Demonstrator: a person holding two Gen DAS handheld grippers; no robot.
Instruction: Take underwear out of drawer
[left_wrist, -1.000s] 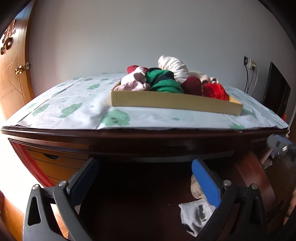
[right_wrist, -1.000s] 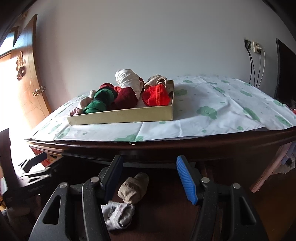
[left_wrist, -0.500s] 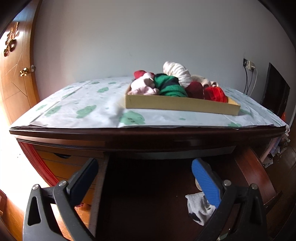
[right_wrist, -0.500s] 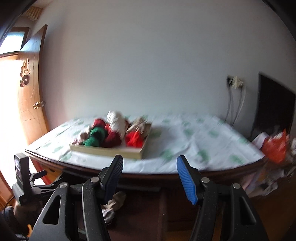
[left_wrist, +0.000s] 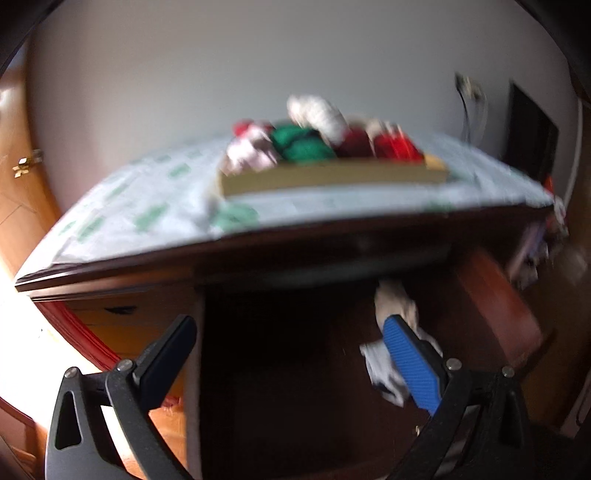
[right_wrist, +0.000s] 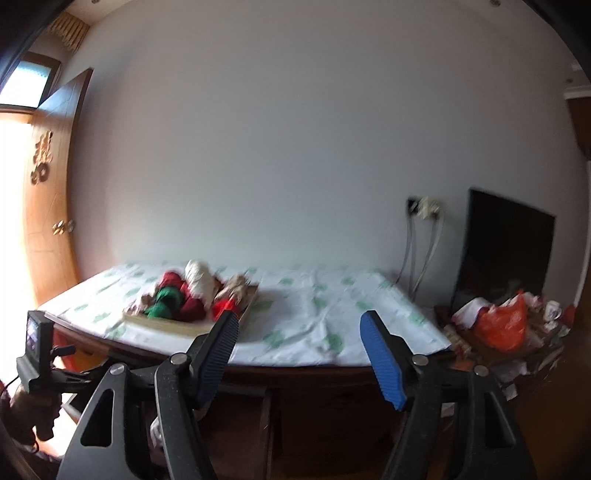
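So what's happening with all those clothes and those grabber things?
A person is holding a gripper in each hand at a dresser. The drawer is pulled open, with pale rolled-up clothes still lying in it. A tray on top holds more rolled clothes. The left gripper hangs open over the drawer, holding nothing. The right gripper is up by the dresser top, its jaws opening and empty.

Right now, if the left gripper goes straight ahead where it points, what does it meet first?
Probably the dark inside of the open drawer. The left gripper is open with nothing between its fingers. The pale garment lies to the right of that line, beside the blue finger. Blur leaves depth unclear.
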